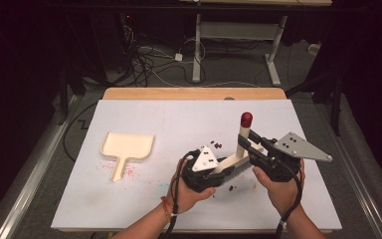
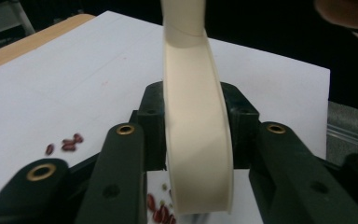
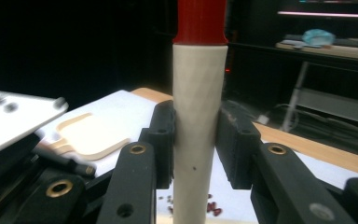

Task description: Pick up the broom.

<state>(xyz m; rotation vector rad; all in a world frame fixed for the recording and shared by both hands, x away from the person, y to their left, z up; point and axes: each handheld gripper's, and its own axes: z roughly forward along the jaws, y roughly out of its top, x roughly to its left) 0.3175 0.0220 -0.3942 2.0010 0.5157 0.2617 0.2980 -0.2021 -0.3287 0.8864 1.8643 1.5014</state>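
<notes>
dustpan (image 1: 128,147) at far left, well apart; left gripper (image 1: 210,172) clamps the brush (image 1: 238,149) head, right gripper (image 1: 251,146) clamps its upright handle, red tip up; beans (image 1: 216,145) lie just behind the brush, dustpan-ward sweep leftward

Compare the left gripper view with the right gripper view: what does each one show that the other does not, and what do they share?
The left gripper view alone shows the brush's flat cream back clamped between its jaws. The right gripper view alone shows the round handle with its red tip held between its jaws, the cream dustpan lying on the table, and a desk behind. Both show the white table and scattered red beans.
</notes>
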